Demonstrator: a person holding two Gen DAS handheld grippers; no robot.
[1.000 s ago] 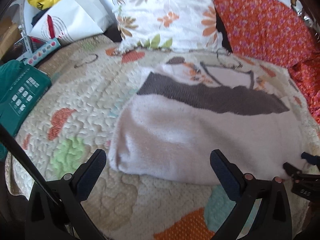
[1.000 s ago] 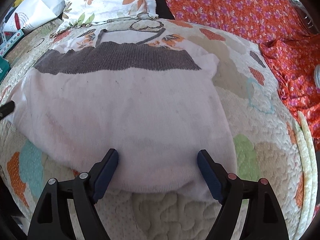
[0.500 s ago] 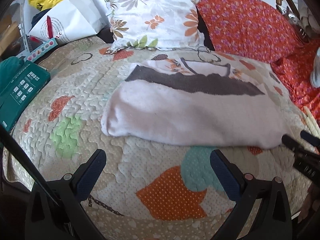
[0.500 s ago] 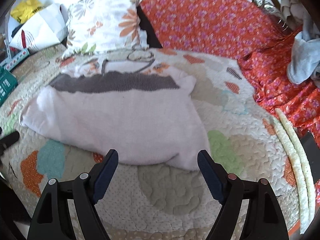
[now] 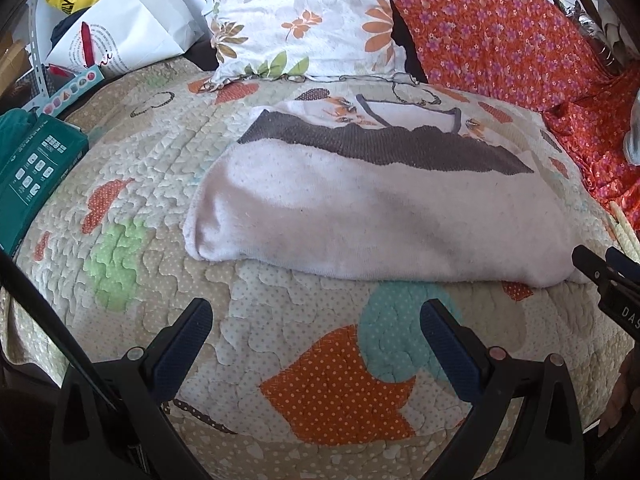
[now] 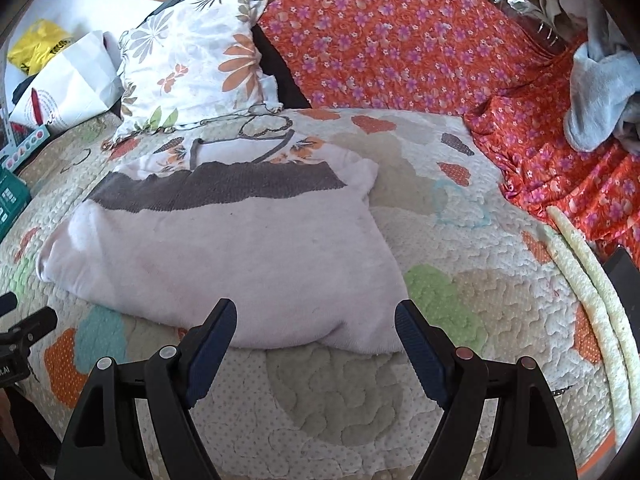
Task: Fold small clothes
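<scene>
A small pale pink sweater with a grey band (image 5: 360, 208) lies folded on the patterned quilt (image 5: 160, 184); it also shows in the right wrist view (image 6: 240, 248). My left gripper (image 5: 316, 328) is open and empty, hovering over the quilt just in front of the sweater's near edge. My right gripper (image 6: 316, 328) is open and empty, its tips just above the sweater's near edge. The right gripper's tips show at the right edge of the left wrist view (image 5: 600, 260).
A floral pillow (image 5: 296, 20) and an orange flowered cover (image 6: 400, 40) lie behind the sweater. A white paper bag (image 5: 120, 36) and a green box (image 5: 32, 164) sit at the left. Grey clothes (image 6: 596, 92) lie at the far right.
Both grippers have pulled back from the sweater toward the quilt's near edge; a second ago their fingers were over the sweater's near hem. The sweater lies still.
</scene>
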